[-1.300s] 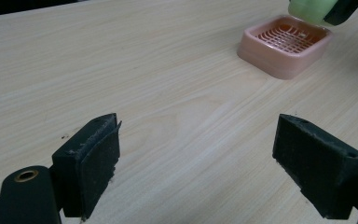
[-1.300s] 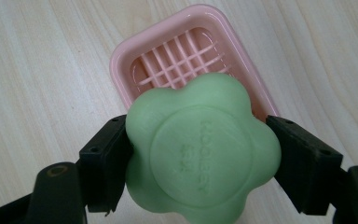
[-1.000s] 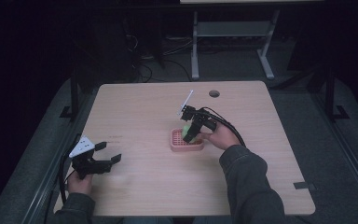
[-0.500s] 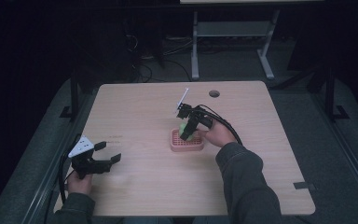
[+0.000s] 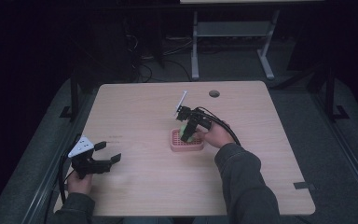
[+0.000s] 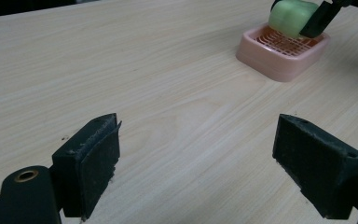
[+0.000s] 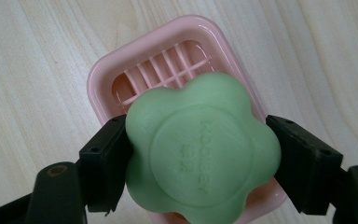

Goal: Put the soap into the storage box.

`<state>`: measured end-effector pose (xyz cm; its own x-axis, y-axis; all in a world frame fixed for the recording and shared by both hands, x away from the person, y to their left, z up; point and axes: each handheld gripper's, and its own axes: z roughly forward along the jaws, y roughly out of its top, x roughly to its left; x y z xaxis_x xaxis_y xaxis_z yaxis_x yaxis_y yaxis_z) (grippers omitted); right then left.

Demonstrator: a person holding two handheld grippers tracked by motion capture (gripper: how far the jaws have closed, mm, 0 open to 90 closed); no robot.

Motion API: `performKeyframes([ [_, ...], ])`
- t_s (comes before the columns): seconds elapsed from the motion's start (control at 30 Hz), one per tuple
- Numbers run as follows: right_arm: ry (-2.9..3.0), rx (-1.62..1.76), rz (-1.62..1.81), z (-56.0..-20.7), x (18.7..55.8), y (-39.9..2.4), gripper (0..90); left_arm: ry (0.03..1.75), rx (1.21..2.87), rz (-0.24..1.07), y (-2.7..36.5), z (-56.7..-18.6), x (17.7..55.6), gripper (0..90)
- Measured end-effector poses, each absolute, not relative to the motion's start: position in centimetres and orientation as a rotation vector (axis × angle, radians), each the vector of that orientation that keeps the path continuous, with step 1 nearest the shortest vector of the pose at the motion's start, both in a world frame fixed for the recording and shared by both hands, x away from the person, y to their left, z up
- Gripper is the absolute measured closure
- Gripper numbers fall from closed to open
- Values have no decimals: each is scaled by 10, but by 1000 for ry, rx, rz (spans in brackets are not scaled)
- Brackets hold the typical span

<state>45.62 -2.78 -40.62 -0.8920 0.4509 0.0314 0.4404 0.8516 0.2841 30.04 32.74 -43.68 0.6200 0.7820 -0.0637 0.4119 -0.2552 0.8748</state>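
Observation:
A green flower-shaped soap is clamped between the jaws of my right gripper, just above a pink slatted soap dish. The dish sits near the middle of the wooden table; the soap hangs over its right half. In the left gripper view the dish and soap appear at the far upper right. My left gripper rests low at the table's front left corner, open, with only bare tabletop between its pads.
The table has a round cable hole near its far edge. A black cable trails from the right gripper over the hand. A metal stand is on the floor behind the table. A dark tape patch lies near the front right corner.
My right gripper has carried the green soap slightly left and down toward the pink dish. The left gripper has stayed put.

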Motion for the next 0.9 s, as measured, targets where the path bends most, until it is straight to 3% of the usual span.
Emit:
performKeyframes([
  [0.9, 2983, 692, 390, -418, 455, -20, 256, 952, 1877, 482, 328, -436, 300, 144],
])
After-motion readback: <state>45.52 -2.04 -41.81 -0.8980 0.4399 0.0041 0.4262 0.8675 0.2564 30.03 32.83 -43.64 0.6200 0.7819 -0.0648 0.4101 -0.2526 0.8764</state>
